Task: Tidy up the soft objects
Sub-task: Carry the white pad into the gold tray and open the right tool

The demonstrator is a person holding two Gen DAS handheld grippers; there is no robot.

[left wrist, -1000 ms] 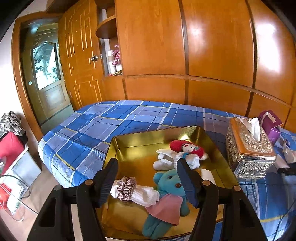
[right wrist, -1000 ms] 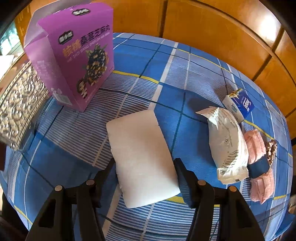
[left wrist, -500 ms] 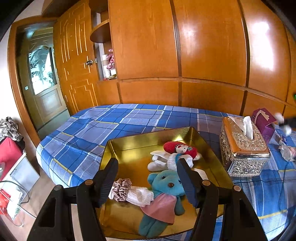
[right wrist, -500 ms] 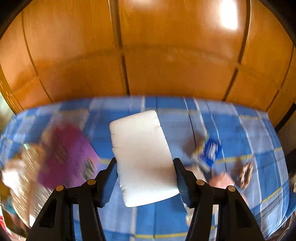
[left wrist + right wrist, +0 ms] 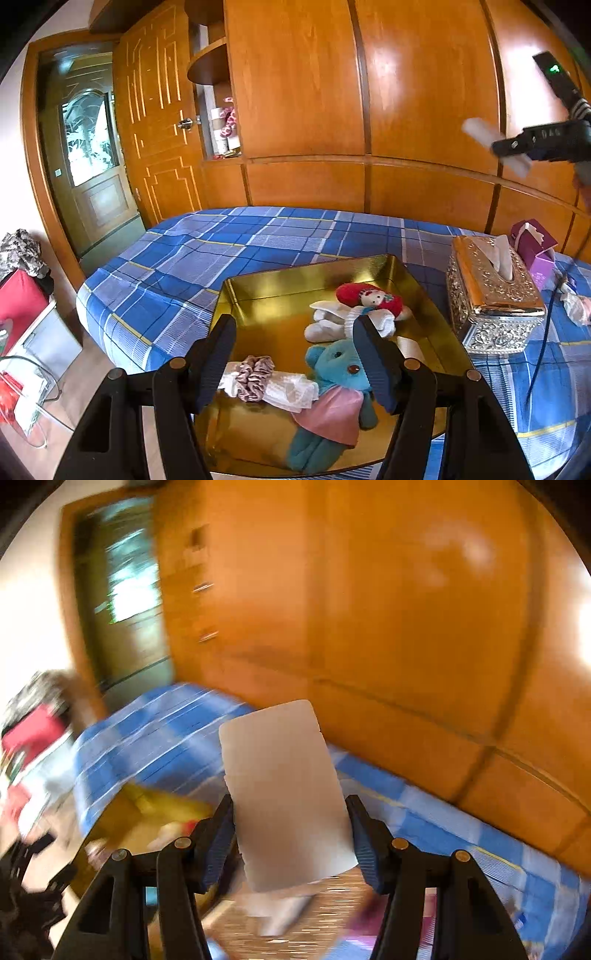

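A gold tray (image 5: 280, 280) lies on the blue plaid bed. In it are a teal bear in a pink skirt (image 5: 332, 391), a red-hooded white doll (image 5: 362, 306), and a white cloth with a pink scrunchie (image 5: 269, 380). My left gripper (image 5: 295, 358) hovers open just above the tray's near side, holding nothing. My right gripper (image 5: 290, 842) is shut on a white rectangular pad (image 5: 284, 786), carried high in the air. In the left wrist view that right gripper (image 5: 517, 155) shows at the upper right with the white pad (image 5: 480, 133) sticking out.
An ornate gold tissue box (image 5: 491, 299) stands right of the tray, a purple carton (image 5: 532, 247) behind it. More small items lie at the bed's far right edge (image 5: 576, 306). Wooden wardrobe panels (image 5: 424, 110) back the bed; a door (image 5: 92, 147) is at the left.
My right gripper lifted the white pad off the bed and swung it up and leftward toward the tray side. The left gripper stayed over the tray.
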